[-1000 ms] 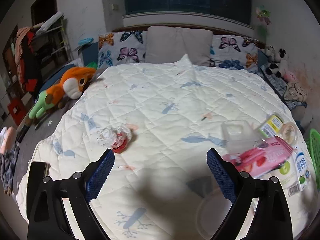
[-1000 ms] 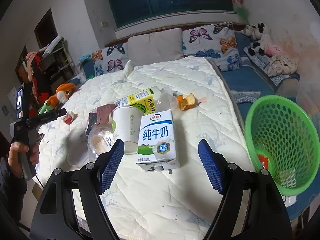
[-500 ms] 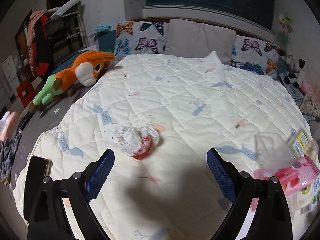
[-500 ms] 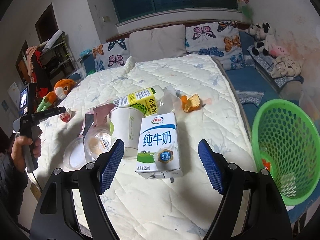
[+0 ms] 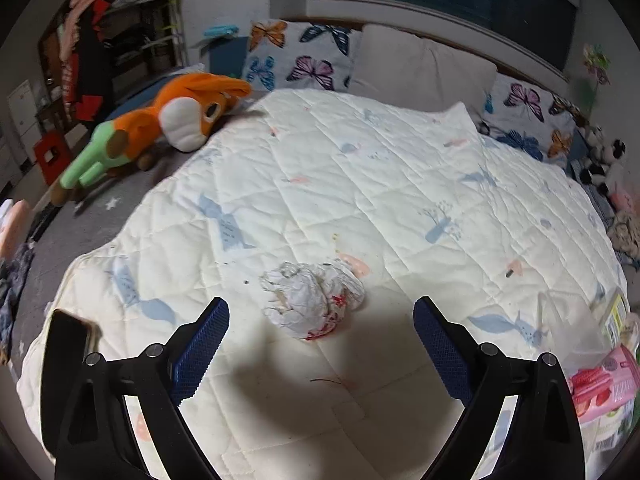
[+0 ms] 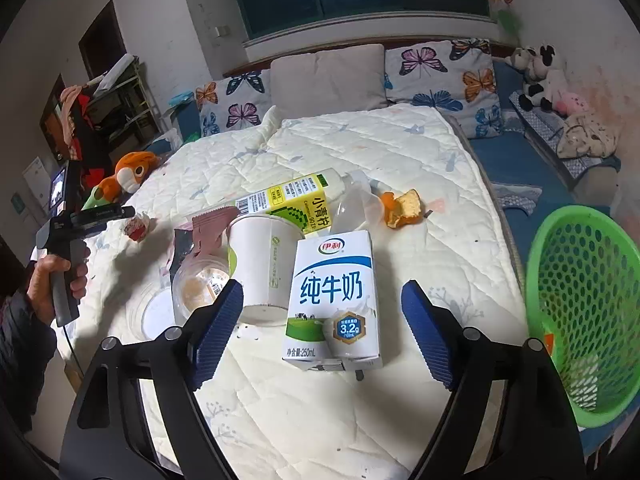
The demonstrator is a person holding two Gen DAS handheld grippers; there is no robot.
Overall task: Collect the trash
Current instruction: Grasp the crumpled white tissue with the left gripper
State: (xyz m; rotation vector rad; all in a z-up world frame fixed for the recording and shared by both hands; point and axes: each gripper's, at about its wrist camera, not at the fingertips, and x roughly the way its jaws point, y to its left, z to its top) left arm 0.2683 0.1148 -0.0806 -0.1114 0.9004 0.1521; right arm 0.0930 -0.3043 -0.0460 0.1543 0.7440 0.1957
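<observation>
Quilted bed (image 5: 360,168) across both views. Green basket (image 6: 580,312) at right edge of right view. Milk carton (image 6: 334,300) at centre, between spread right tongs (image 6: 322,318), jaws just widened, pads clear of it. Crumpled wrapper (image 5: 312,300) at centre of left view, just beyond spread left tongs (image 5: 320,344), untouched.

The left gripper (image 5: 320,312) points steeply down with its jaws spread wide and nothing pressed between the blue pads. The right gripper (image 6: 322,292) also tilts downward; its jaws have just been opening and grip nothing. The left hand (image 6: 56,280), in a dark sleeve (image 6: 24,344), clasps its gripper's handle.
</observation>
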